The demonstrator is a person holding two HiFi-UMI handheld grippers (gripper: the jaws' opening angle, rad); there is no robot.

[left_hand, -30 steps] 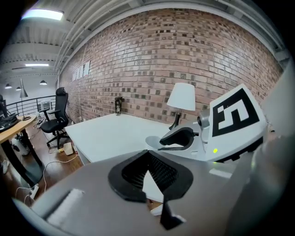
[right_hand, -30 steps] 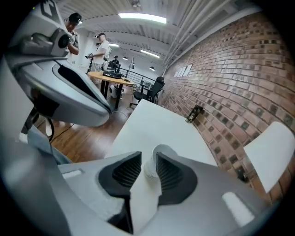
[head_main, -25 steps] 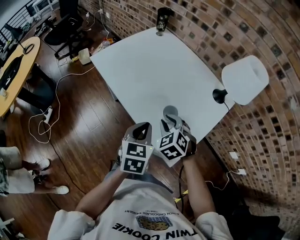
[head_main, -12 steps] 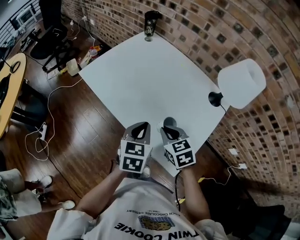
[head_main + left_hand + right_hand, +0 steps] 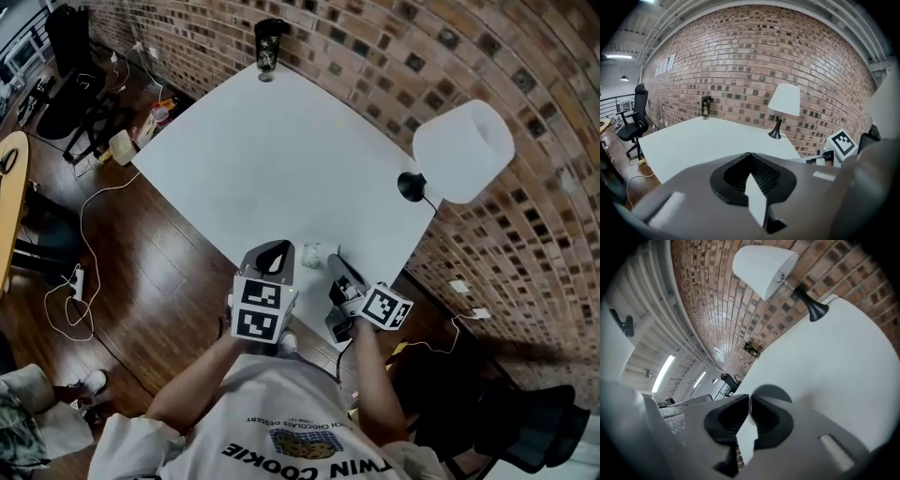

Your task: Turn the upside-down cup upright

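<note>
The small grey cup (image 5: 313,254) is near the white table's (image 5: 281,150) front edge, just left of my right gripper's (image 5: 330,262) tips. In the right gripper view the cup (image 5: 771,393) is a dark rounded shape right behind the jaws. My right gripper (image 5: 749,402) has just been closing and is shut on the cup's wall. That view is rolled, so the table slants across it. I cannot tell which way the cup's mouth faces. My left gripper (image 5: 276,253) hovers beside it at the table edge. Its jaws are shut and empty in the left gripper view (image 5: 750,158).
A dark tumbler (image 5: 270,42) stands at the table's far corner by the brick wall. A lamp with a white shade (image 5: 464,150) and black base (image 5: 410,186) stands at the right edge. An office chair (image 5: 70,37) and cables (image 5: 89,234) are on the wooden floor to the left.
My right gripper has rolled about a quarter turn with the cup and drawn back toward the table's near edge. The left gripper has shifted a little alongside it.
</note>
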